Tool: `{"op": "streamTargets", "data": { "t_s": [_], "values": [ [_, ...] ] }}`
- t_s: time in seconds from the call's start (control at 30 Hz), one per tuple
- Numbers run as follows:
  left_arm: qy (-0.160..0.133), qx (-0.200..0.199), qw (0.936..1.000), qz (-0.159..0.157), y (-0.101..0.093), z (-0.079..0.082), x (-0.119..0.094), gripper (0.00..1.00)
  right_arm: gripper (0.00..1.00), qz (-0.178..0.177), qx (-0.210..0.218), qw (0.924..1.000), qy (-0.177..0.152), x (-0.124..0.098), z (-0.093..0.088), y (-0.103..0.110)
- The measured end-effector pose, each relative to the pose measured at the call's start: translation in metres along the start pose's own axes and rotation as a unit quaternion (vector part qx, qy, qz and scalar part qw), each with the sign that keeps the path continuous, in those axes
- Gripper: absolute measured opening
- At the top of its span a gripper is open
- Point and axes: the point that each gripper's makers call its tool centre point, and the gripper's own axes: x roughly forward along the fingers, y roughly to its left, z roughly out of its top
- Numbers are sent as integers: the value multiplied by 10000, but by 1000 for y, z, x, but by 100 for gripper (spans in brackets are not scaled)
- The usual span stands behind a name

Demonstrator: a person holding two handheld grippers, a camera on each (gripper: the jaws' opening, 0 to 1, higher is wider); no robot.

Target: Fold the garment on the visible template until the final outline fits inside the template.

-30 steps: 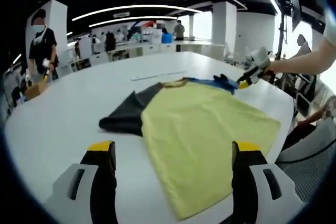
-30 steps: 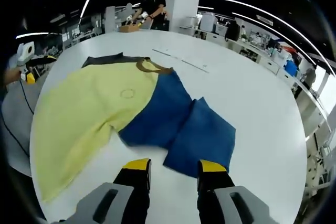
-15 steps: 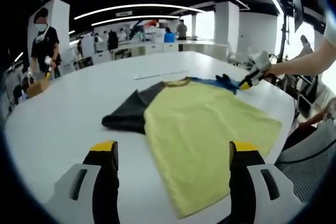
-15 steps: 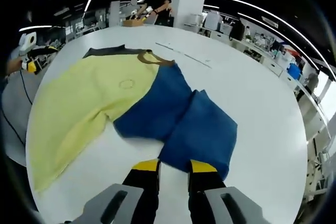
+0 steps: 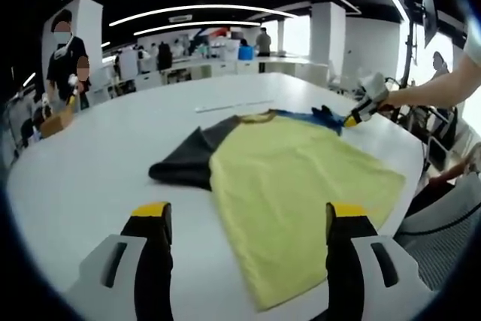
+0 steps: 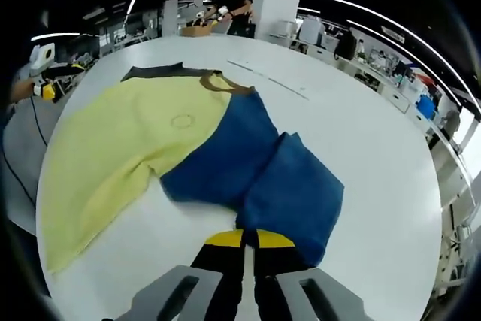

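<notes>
One garment [image 5: 293, 186] lies flat on the white desk [image 5: 90, 155], ahead of the left gripper [image 5: 245, 219] and between the lines of its two fingers, which are released and spread wide, hovering clear of the cloth. The yellow body of the garment reaches back toward the right finger and ends just short of the fingertips. A dark grey sleeve [image 5: 184, 165] sticks out beyond the left finger, and a blue part shows at the far end. No template outline can be made out on the desk from these frames.

In the right gripper view the same garment [image 6: 150, 148] spreads ahead and to the left of the fingers. Its blue sleeve [image 6: 294, 193] lies directly in front of the right gripper [image 6: 250, 240], whose fingers are clenched nearly together at the sleeve's near hem; whether cloth is pinched between them cannot be told.

The desk edge curves close behind the yellow hem, with a dark cable [image 6: 19, 178] hanging past it. Bare desk stretches wide beyond the garment and to both sides. Far off, a person [image 5: 62, 54] stands by a small box [image 6: 197, 31] at the desk's distant rim.
</notes>
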Motion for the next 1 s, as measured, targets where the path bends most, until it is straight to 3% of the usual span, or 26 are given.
{"op": "streamTargets", "data": {
  "t_s": [0.2, 0.33, 0.6, 1.0],
  "values": [
    [-16, -6, 10000, 44, 2, 0, -1, 80, 0, 27, 155, 9999, -50, -2, 2, 2],
    [-63, 11, 10000, 61, 3, 3, -2, 80, 0, -4, 570, 9971, -500, -13, 19, 3],
    [-109, 34, 9999, 32, 1, 5, -2, 81, 0, -90, 1047, 9914, -785, -34, 31, -4],
    [-123, 109, 9999, -49, -3, 5, 0, 81, 0, -626, 1411, 9820, -1088, -76, 33, -30]
  ]
}}
